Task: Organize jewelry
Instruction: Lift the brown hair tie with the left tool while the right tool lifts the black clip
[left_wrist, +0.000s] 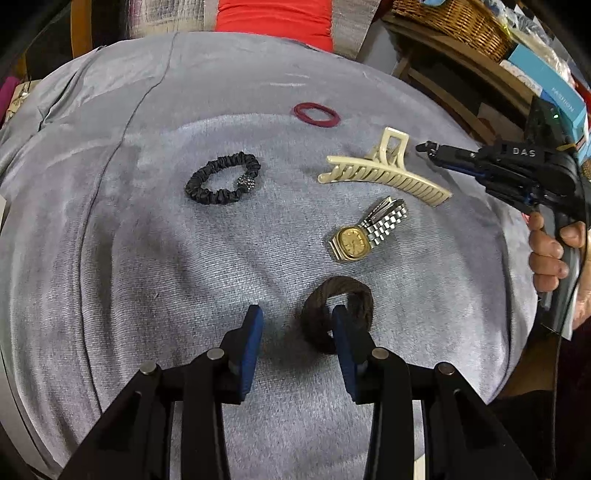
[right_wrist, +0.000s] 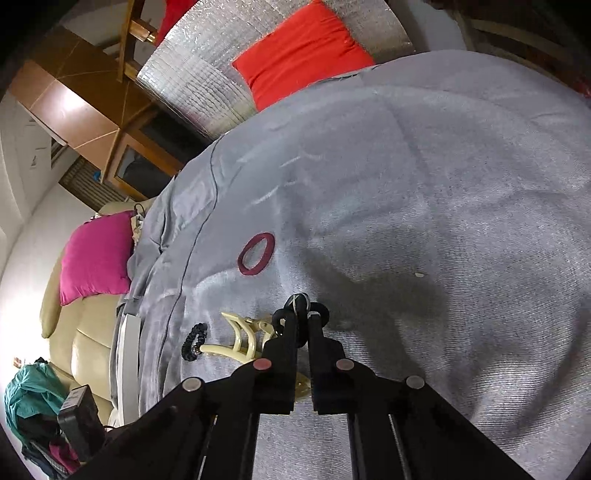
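On the grey velvet cloth (left_wrist: 147, 258) lie a black scrunchie (left_wrist: 221, 179), a maroon hair band (left_wrist: 316, 114), a cream claw clip (left_wrist: 384, 170), a gold-faced watch (left_wrist: 364, 234) and a brown hair tie (left_wrist: 338, 314). My left gripper (left_wrist: 297, 325) is open, its right finger inside the brown tie's loop. My right gripper (right_wrist: 302, 321) is shut on a small black hair tie (right_wrist: 301, 304), held above the cloth by the claw clip (right_wrist: 240, 336). The right gripper (left_wrist: 428, 147) also shows in the left view, right of the clip. The maroon band (right_wrist: 256, 254) lies beyond.
A red cushion (right_wrist: 303, 48) and silver quilted backing stand behind the cloth. A wicker basket (left_wrist: 454, 22) and boxes sit on a wooden shelf at the right. A pink cushion (right_wrist: 96, 254) rests on a beige sofa at the left.
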